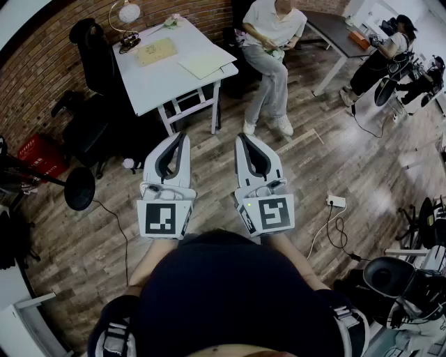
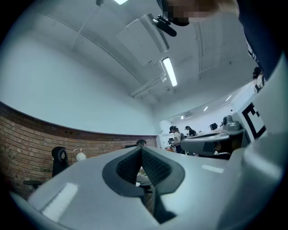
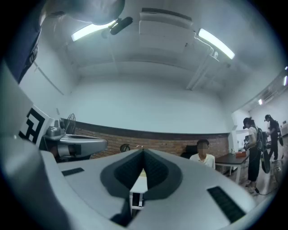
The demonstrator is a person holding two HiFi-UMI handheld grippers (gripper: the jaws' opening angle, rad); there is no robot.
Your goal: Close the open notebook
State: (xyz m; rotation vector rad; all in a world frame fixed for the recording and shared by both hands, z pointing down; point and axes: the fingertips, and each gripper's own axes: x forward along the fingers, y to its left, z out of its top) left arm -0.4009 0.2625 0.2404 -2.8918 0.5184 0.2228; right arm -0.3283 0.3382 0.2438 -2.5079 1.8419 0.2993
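Grippers, two: left gripper (image 1: 180,137), right gripper (image 1: 242,138). White worktop (image 1: 150,87), one. Desk lamp (image 1: 127,14), one. Paper items, two: tan pad (image 1: 155,51), pale notebook (image 1: 202,64). Other persons, three: seated person (image 1: 273,42), standing person (image 1: 382,56), far person (image 1: 431,75) at right edge.

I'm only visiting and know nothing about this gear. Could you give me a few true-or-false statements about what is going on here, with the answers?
1. The left hand-held gripper and the right hand-held gripper are both shut and empty. True.
2. The left hand-held gripper rests on the notebook. False: the notebook lies on the table, and both grippers hang over the floor, short of the table.
3. A person sits beside the table. True.
4. The floor is carpeted. False: it is wooden planks.
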